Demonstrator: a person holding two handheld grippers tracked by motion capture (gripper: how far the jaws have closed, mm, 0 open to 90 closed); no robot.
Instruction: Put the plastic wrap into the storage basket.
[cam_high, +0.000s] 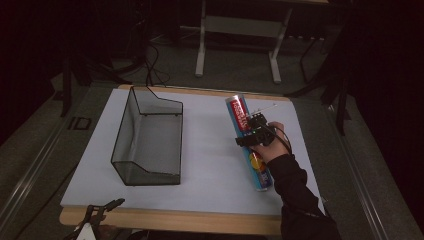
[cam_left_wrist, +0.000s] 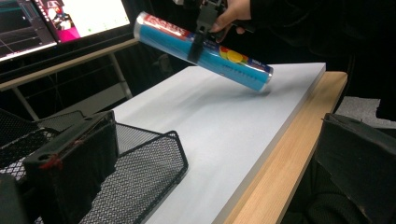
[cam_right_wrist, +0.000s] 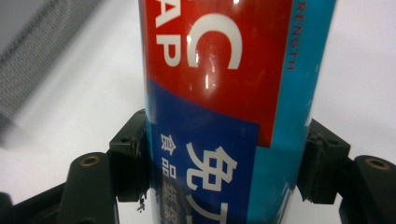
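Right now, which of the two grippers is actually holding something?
The right gripper: its jaws are clamped around the blue and red tube, tilted above the white board. The left gripper sits at the table's near edge, gripping nothing.

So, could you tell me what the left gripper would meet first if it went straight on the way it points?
Probably the black mesh basket, which lies right past its jaws; depth is hard to judge.

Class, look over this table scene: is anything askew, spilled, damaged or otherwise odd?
Nothing is spilled or visibly damaged. One thing sits askew: the long blue and red cylindrical tube, clamped near its middle by the right gripper, hangs tilted above the white table top, its far end higher. The black wire mesh basket stands upright.
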